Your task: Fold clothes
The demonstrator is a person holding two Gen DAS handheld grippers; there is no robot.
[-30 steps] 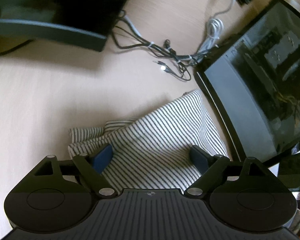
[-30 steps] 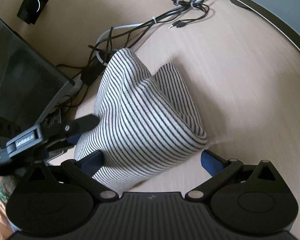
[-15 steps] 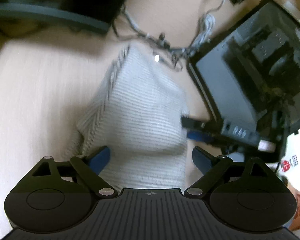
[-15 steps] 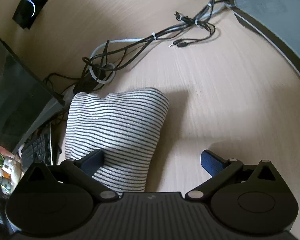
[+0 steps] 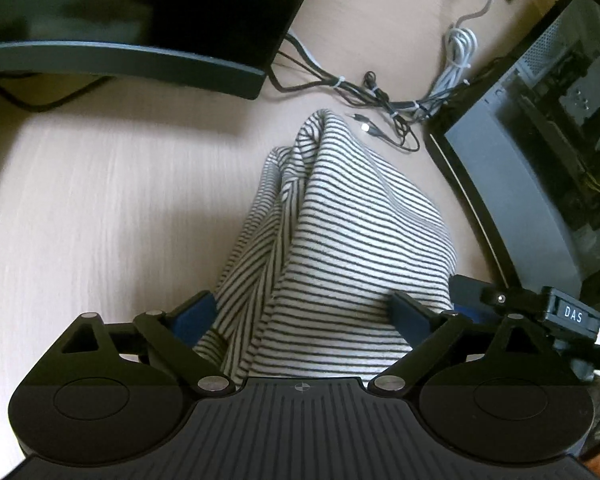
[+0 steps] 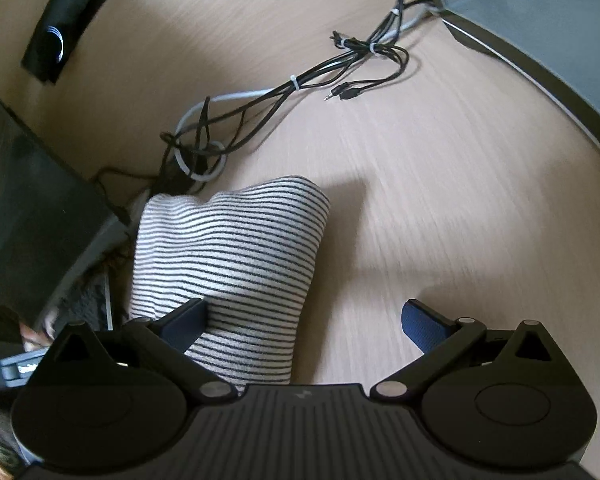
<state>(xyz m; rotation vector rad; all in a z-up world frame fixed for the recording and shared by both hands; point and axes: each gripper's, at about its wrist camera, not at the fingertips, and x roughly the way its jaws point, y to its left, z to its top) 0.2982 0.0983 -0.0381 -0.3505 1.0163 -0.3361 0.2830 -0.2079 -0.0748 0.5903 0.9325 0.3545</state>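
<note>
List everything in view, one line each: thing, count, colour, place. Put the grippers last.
striped garment: one, white with dark stripes, bunched on the desk between the gripper fingers
desk: one, light wood, under everything
cables: a tangled bundle, black and grey, behind the garment
monitor: one, black, far left in the left wrist view
computer case: one, dark grey, right of the garment
speaker: one, black, far corner
left gripper: black, blue pads, jaws opening around the garment
right gripper: black, blue pads, open, one finger on the garment

Striped cloth folded narrower; left gripper opening.
</note>
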